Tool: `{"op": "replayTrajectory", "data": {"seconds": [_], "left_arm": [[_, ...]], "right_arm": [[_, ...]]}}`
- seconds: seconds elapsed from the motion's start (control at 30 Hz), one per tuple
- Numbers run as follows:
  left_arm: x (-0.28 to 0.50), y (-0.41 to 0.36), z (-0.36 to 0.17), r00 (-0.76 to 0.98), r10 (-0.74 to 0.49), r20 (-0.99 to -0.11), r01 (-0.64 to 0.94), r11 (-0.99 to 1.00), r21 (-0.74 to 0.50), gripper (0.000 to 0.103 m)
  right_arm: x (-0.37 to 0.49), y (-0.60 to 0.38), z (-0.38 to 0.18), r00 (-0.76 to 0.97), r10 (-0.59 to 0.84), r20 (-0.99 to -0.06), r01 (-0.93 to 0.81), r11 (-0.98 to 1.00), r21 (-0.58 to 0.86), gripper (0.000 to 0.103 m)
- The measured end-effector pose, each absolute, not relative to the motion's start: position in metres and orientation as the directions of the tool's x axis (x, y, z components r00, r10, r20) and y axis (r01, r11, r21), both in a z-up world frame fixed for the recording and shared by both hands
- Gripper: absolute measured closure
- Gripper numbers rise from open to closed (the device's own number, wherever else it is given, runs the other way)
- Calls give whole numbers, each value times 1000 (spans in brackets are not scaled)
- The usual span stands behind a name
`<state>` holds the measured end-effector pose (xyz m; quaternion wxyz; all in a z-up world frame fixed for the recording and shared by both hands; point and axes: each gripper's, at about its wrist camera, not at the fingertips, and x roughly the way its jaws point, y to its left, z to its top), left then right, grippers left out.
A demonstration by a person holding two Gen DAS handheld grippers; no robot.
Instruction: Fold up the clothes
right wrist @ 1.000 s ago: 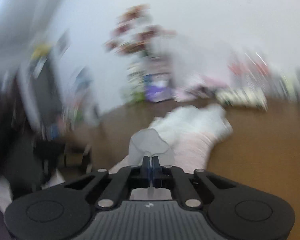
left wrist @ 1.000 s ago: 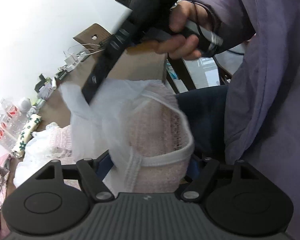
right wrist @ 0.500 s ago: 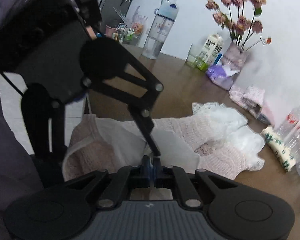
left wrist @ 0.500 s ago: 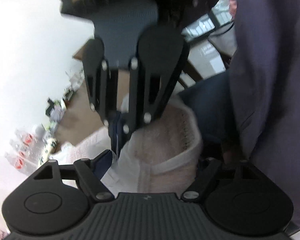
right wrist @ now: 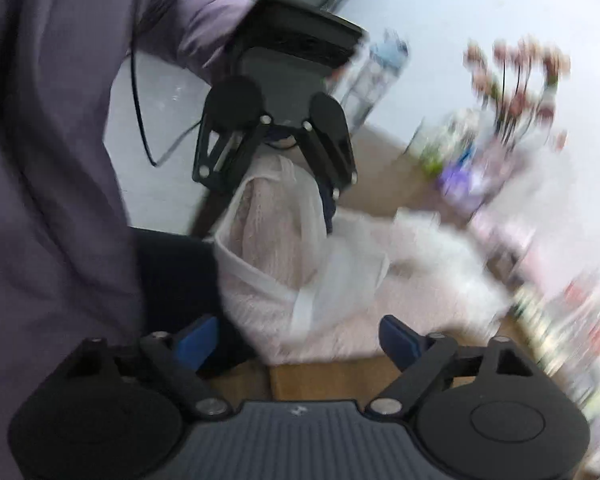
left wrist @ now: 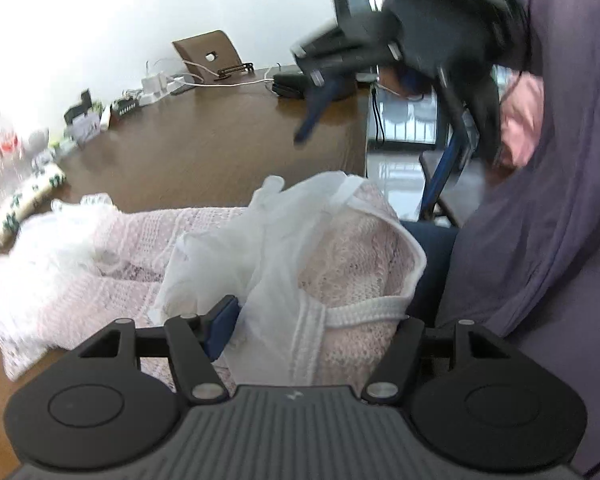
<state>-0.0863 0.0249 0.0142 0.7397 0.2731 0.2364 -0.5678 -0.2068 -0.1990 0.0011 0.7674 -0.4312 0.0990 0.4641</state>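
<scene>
At table edge, left gripper (left wrist: pixel 300 320) straddles pink lace-knit garment (left wrist: pixel 340 248), jaws apart; right gripper (right wrist: pixel 296 338) spread, empty; grip hem squarely.

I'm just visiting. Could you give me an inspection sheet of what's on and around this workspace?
Surface: brown wooden table.
Job's things: pink knit garment with sheer white fabric, partly lifted off the table.
Clutter: bottles, patterned roll, chargers, blurred flowers.
Grippers: left gripper spread wide with the garment between its fingers, grip unclear; right gripper open, empty.
Cables: white cable on the table; black cable near the person's purple sleeve.
Surroundings: white wall.
</scene>
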Motion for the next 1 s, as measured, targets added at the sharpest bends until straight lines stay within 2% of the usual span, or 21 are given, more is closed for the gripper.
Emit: {"op": "replayTrajectory", "data": {"seconds": [0.07,0.13,0.2,0.3,0.37,0.47,0.57,0.63,0.7,0.73,0.77,0.8,0.83,0.87,0.9,1.0], "left_arm": [[-87,27,15,231,-712,-663,971,207,115,39],[-86,28,16,217,-713,-667,974,208,95,39],[-81,29,17,197,-720,-666,975,216,55,39],[-62,35,21,108,-755,-647,969,226,-102,43],[-50,42,24,27,-786,-618,947,219,-236,59],[-9,58,26,-68,-870,-489,829,224,-513,61],[35,82,5,-18,-934,-357,584,280,-762,63],[55,94,-12,45,-944,-326,417,314,-853,63],[64,101,-22,102,-936,-337,325,352,-878,62],[66,102,-24,125,-928,-350,317,372,-873,62],[67,102,-25,145,-922,-359,318,387,-865,60],[67,101,-25,167,-915,-367,309,402,-862,58],[66,101,-26,190,-908,-373,294,415,-861,56],[64,102,-23,214,-905,-368,294,419,-859,47],[62,104,-19,238,-903,-357,305,419,-855,43],[56,111,-4,320,-886,-334,331,435,-837,37]], "right_arm": [[-206,-189,-11,570,651,-501,-753,170,-635,32],[-195,-183,-14,504,664,-552,-801,122,-586,53],[-177,-179,-7,407,663,-629,-884,113,-453,62],[-130,-190,25,177,726,-665,-983,159,-88,88],[-87,-204,45,11,792,-611,-968,161,191,88],[-25,-216,52,-78,839,-539,-860,217,462,88],[23,-229,39,-13,880,-474,-717,323,618,77],[33,-238,27,59,900,-432,-627,371,686,61],[36,-246,15,139,907,-398,-547,406,732,61],[32,-249,11,183,903,-389,-520,424,741,65],[29,-252,7,227,897,-379,-492,442,750,73],[26,-255,3,262,890,-373,-459,455,763,89],[23,-257,0,289,882,-372,-437,467,769,88],[19,-259,-1,314,874,-372,-425,479,768,88],[16,-259,-1,334,863,-379,-420,496,760,88],[10,-255,1,383,824,-417,-419,557,717,89]]}}
